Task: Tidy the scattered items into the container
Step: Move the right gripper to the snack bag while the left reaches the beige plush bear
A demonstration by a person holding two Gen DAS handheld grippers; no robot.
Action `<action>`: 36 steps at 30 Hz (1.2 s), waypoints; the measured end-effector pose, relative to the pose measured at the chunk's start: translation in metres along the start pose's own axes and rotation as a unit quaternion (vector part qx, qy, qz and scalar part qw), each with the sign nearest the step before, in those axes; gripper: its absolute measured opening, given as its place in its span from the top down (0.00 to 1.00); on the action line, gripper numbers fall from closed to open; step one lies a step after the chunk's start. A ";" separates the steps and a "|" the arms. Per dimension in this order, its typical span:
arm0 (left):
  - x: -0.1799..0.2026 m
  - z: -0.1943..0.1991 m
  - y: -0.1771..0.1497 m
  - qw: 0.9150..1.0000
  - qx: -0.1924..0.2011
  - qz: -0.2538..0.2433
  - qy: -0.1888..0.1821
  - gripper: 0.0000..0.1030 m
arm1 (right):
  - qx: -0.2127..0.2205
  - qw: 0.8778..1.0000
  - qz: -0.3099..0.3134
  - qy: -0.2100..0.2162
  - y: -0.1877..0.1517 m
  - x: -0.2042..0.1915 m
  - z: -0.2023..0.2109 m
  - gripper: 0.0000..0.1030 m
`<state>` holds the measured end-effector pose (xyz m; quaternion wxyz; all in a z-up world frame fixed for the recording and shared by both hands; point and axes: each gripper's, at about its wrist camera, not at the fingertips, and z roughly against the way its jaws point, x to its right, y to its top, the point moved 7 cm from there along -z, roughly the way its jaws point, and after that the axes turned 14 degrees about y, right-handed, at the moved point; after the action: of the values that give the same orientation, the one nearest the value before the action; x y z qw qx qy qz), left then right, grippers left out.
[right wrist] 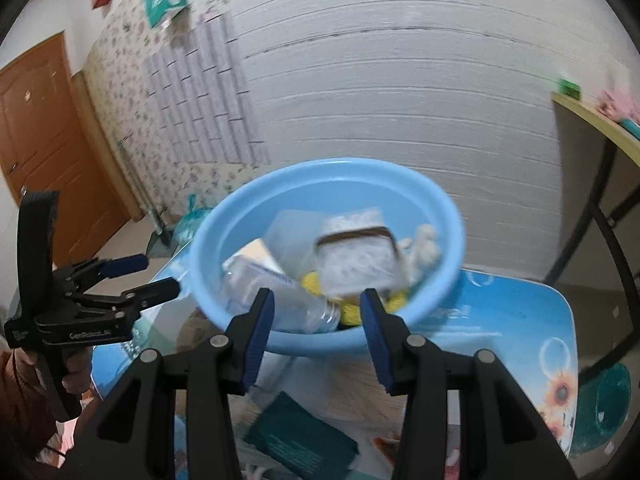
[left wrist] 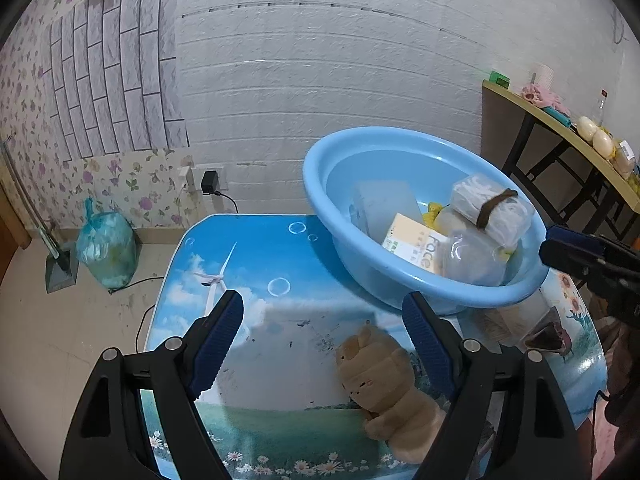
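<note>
A light blue basin [left wrist: 400, 280] stands on a low table [left wrist: 256, 264] with a sky print; it also shows in the right wrist view [right wrist: 256, 200]. It holds a wrapped bundle with a brown band [left wrist: 492, 204], a "Face" box [left wrist: 416, 248], a clear bottle [right wrist: 304, 308] and yellow items. A tan plush toy [left wrist: 380, 384] lies on the table between the fingers of my open left gripper [left wrist: 322, 340]. My right gripper [right wrist: 318, 336] is open and empty just before the basin's near rim. A dark teal packet [right wrist: 300, 440] lies on the table under it.
A tied bag [left wrist: 106, 248] and a dustpan sit on the floor by the wall at left. A side table [left wrist: 560, 128] with small items stands at right. A power adapter with a cord is plugged into the wall. An orange door [right wrist: 40, 140] is far left.
</note>
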<state>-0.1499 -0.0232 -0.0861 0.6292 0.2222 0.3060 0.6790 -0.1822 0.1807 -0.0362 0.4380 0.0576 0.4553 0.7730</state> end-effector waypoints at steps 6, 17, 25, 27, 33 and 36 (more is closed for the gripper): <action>-0.005 -0.001 -0.006 1.000 -0.005 0.005 0.002 0.21 | -0.005 1.000 0.002 0.001 -0.008 -0.003 0.002 0.57; -0.002 0.004 -0.031 1.000 -0.026 0.008 -0.009 0.15 | -0.006 0.999 -0.044 -0.031 -0.041 0.027 0.030 0.57; 0.025 0.008 -0.053 0.998 -0.055 -0.004 -0.038 0.12 | -0.023 0.996 -0.073 -0.034 -0.076 0.034 0.041 0.57; 0.032 0.009 -0.058 0.997 -0.060 -0.008 -0.045 0.12 | -0.028 0.996 -0.074 -0.029 -0.082 0.032 0.042 0.57; 0.041 -0.001 -0.070 0.995 -0.086 -0.009 -0.050 0.12 | -0.035 0.996 -0.072 -0.045 -0.092 0.037 0.046 0.57; 0.042 -0.008 -0.073 0.995 -0.093 -0.010 -0.041 0.12 | -0.034 0.994 -0.088 -0.059 -0.095 0.047 0.049 0.49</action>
<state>-0.1078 0.0192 -0.1458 0.6656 0.1873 0.2178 0.6888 -0.1278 0.2659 -0.0941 0.5318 0.0483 0.4057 0.7418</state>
